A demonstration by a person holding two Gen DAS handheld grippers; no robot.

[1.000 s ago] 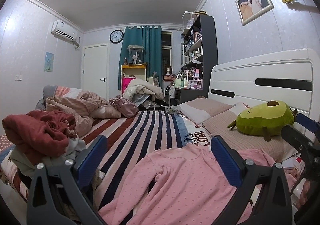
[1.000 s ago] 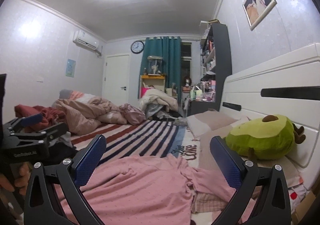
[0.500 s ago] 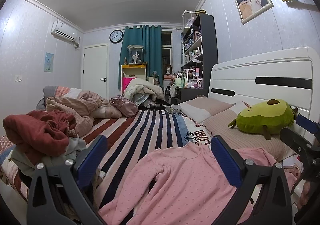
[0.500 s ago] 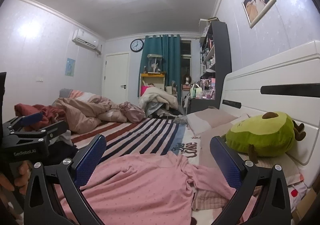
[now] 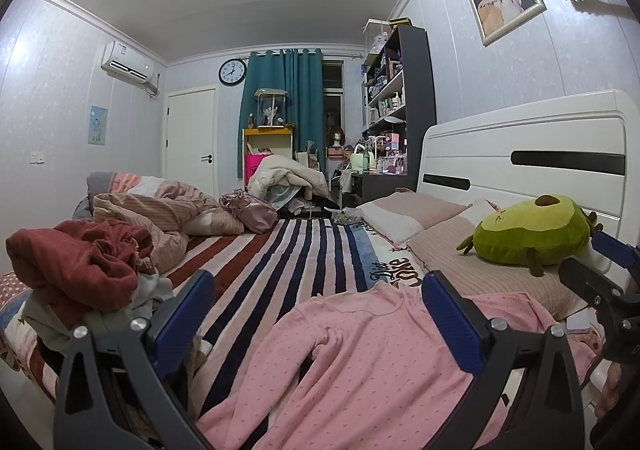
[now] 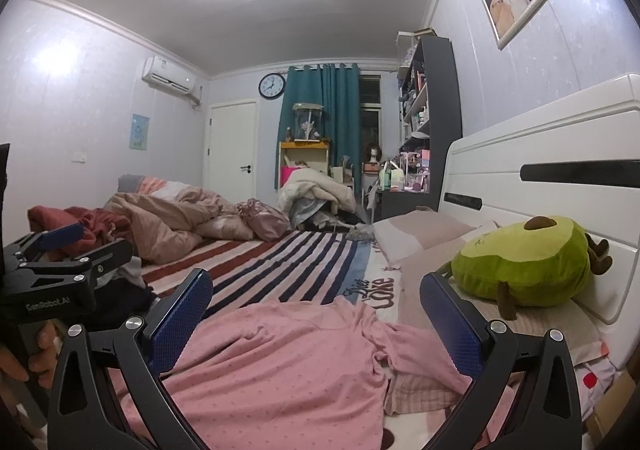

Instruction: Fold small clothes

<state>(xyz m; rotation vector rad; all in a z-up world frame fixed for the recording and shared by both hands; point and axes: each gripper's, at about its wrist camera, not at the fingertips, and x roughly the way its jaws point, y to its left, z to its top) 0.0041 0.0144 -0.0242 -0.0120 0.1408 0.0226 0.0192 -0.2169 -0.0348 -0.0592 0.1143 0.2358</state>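
Left wrist: one pink top (image 5: 360, 362), perhaps two pillows (image 5: 460, 250).

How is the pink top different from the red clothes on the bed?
The pink top is spread out fairly flat on the bed, while the red clothes are bunched in a crumpled heap. The pink top is pale with tiny dots; the red clothes are dark and plain. The pink top lies right in front of both open grippers; the red clothes sit off to the left. Neither is folded yet.

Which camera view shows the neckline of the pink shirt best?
The left wrist view: the pink shirt lies flat there, neckline visible. In the right wrist view the shirt looks bunched and its neckline cannot be made out.
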